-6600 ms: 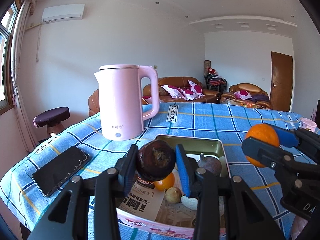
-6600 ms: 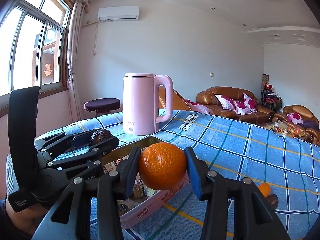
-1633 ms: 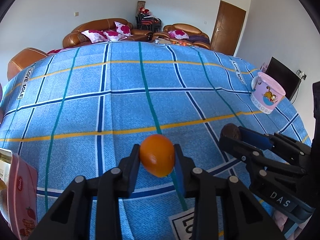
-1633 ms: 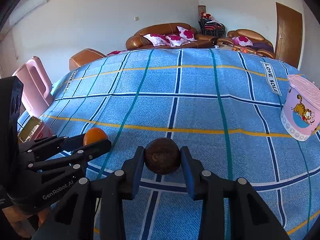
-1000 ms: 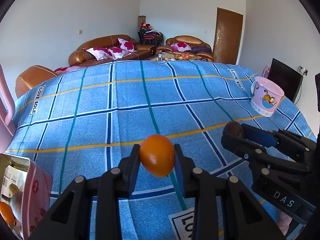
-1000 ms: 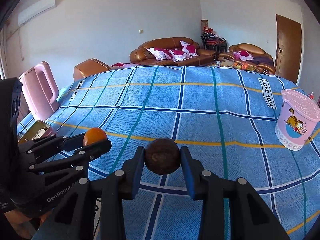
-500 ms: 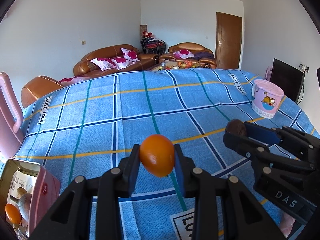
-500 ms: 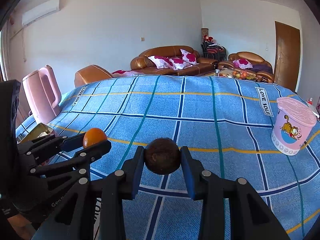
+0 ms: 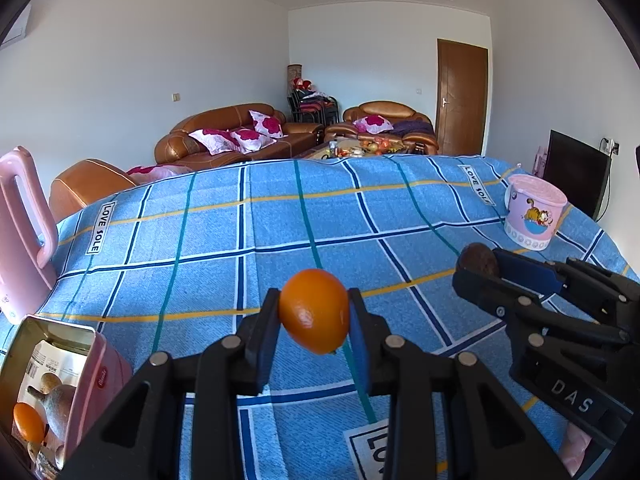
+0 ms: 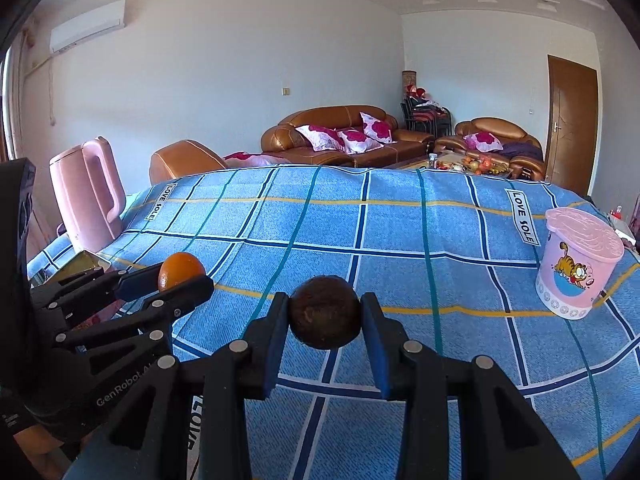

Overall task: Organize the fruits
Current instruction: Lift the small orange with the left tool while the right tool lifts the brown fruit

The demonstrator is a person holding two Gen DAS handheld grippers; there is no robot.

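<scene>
My left gripper [image 9: 314,320] is shut on a small orange [image 9: 314,316] and holds it above the blue checked tablecloth. My right gripper [image 10: 325,314] is shut on a dark brown round fruit [image 10: 325,312], also held above the cloth. The right gripper shows in the left wrist view [image 9: 480,268] with the brown fruit [image 9: 478,260]. The left gripper shows in the right wrist view [image 10: 180,276] with the orange [image 10: 180,270]. A pink tin box [image 9: 96,376] at the lower left holds another orange [image 9: 28,422] and other fruit.
A pink kettle [image 10: 90,192] stands at the table's left edge beyond the box. A pink lidded cup with a cartoon cat [image 10: 576,264] stands at the right. The blue checked tablecloth [image 10: 400,216] covers the table. Brown sofas stand beyond the far edge.
Both grippers have lifted and tilted up with their fruits still held. The tin box and the kettle have come further into the left wrist view.
</scene>
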